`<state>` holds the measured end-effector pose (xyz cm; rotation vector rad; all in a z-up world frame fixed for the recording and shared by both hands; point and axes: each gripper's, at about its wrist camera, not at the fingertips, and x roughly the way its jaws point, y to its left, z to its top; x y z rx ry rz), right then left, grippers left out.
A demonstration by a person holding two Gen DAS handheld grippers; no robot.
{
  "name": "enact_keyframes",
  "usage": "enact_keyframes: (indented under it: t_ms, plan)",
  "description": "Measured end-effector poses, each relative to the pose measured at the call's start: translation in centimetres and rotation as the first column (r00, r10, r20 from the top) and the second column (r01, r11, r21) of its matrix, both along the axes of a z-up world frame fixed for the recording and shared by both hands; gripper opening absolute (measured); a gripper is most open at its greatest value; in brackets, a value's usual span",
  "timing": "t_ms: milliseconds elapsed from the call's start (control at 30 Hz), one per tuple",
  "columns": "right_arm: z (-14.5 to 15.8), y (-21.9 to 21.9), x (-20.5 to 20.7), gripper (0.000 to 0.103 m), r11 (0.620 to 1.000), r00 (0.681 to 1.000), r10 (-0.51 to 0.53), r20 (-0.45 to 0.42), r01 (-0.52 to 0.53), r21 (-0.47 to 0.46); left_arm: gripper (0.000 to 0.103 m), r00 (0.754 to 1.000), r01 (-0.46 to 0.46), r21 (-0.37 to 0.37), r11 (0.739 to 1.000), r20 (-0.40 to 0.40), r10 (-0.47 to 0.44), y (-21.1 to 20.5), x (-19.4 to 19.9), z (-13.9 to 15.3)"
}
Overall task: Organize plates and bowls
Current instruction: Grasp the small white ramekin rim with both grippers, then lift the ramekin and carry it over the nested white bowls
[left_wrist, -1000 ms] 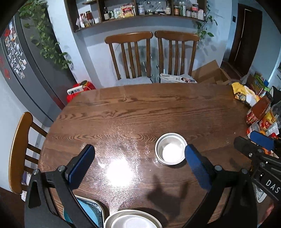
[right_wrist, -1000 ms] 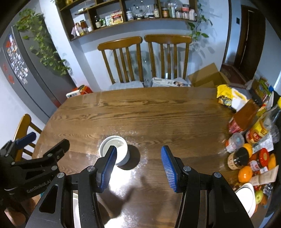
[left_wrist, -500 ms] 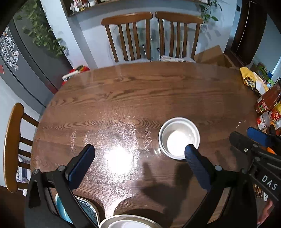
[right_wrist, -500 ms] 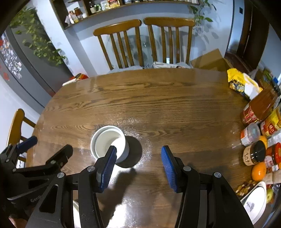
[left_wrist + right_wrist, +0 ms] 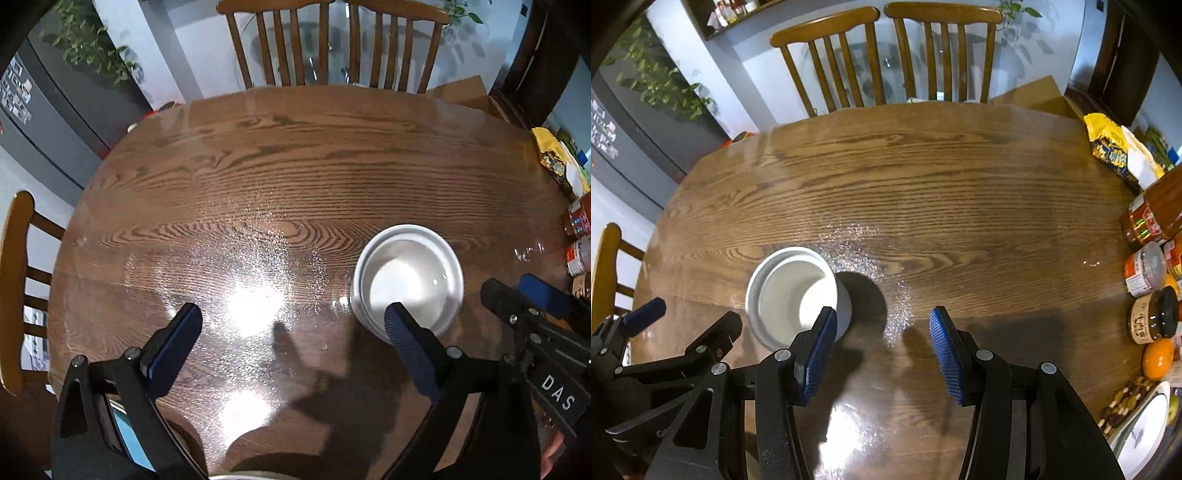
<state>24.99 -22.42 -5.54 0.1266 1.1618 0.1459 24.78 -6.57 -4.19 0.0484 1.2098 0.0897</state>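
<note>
Both tools nearest the lens, tilted down over the wooden table. Left gripper spread wide, nothing between its blue pads; right gripper spread too, empty, only bare wood in the gap. White bowl — the landmark — stands upright on the table, empty; the right gripper's left pad overlaps its near rim, contact unclear. Right of the bowl, at the table edge: an orange, jars, sauce bottle. Beyond the bowl — two wooden chairs at the far side.
</note>
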Motion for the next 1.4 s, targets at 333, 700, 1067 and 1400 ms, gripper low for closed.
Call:
enact_keyframes:
  t_ms: [333,700,1067,1400]
  plan:
    - [-2.4,0.0,1.5,0.053,0.994,0.998,-0.01,-0.066,0.017,0.106,0.095,0.997,-0.043,-0.062,0.997,-0.066,0.039,1.3,1.5,-2.2]
    - [-4.4,0.0,2.0,0.034,0.968,0.993,-0.004,-0.121,0.034,0.249,0.054,0.997,-0.019,-0.123,0.992,-0.072,0.01,-0.1,1.2,-3.1]
    - [-4.1,0.5,1.8,0.015,0.961,0.997,0.004,-0.083,0.019,0.277,0.019,0.999,-0.001,-0.17,0.985,-0.046,-0.007,-1.5,0.8,-3.4]
    - [-4.3,0.2,1.1,0.015,0.952,0.997,-0.003,-0.075,0.025,0.305,0.011,0.999,0.016,-0.196,0.981,-0.029,-0.022,-1.9,0.2,-3.4]
